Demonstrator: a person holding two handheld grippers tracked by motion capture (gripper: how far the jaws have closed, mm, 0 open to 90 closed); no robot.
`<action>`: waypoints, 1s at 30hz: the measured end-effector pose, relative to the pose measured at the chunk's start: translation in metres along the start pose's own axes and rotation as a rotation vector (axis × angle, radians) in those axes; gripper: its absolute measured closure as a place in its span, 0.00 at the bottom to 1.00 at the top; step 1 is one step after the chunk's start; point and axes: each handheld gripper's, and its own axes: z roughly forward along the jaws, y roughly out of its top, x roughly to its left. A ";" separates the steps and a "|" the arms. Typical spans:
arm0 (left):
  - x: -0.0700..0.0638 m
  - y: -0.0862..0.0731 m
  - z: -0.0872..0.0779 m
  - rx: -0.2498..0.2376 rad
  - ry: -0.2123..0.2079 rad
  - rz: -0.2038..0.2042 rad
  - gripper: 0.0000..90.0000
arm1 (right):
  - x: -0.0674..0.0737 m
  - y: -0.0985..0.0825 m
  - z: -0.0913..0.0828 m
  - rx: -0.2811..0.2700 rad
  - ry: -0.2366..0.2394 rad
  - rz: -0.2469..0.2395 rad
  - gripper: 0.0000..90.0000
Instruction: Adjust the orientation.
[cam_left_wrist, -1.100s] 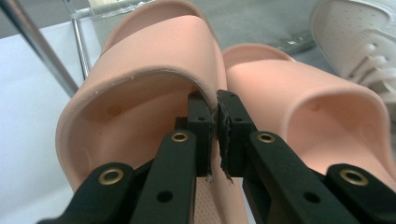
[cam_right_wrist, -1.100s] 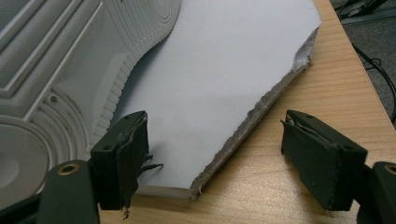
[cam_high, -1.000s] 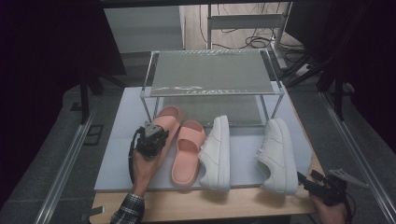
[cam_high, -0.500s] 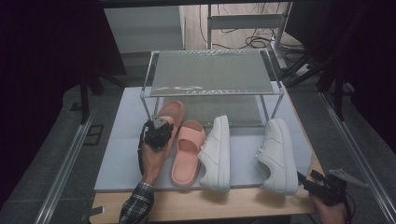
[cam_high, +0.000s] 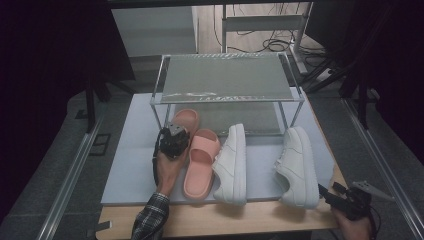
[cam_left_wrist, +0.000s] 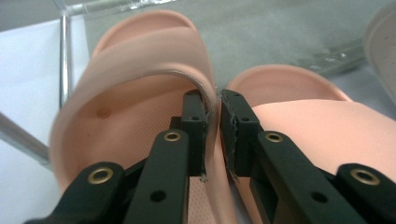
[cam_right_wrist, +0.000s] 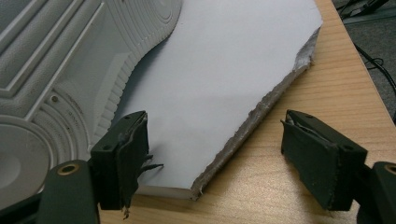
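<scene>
Mat edge (cam_right_wrist: 261, 112) between right fingers (cam_right_wrist: 119, 158)

Pink slide (cam_left_wrist: 140, 93) (strap pinched) by rack.

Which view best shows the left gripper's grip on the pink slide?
Left gripper view: the left gripper has its fingers pinching the side of the strap of the left pink slide, up close. In the high view the hand and gripper cover most of that slide.

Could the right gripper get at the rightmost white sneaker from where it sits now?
Probably yes: the right gripper sits open beside the white sneaker, whose sole fills the near left of its view, and nothing lies between them on the grey mat.
</scene>
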 end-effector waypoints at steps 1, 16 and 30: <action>0.001 -0.001 -0.002 -0.003 -0.007 -0.002 0.89 | 0.000 0.000 0.000 0.000 0.000 0.000 0.26; 0.017 -0.021 -0.042 -0.014 -0.077 -0.030 0.94 | 0.000 0.000 0.000 0.000 -0.002 -0.002 0.26; 0.034 -0.068 -0.079 0.002 -0.089 -0.054 1.00 | 0.001 0.000 0.000 0.000 -0.004 -0.002 0.26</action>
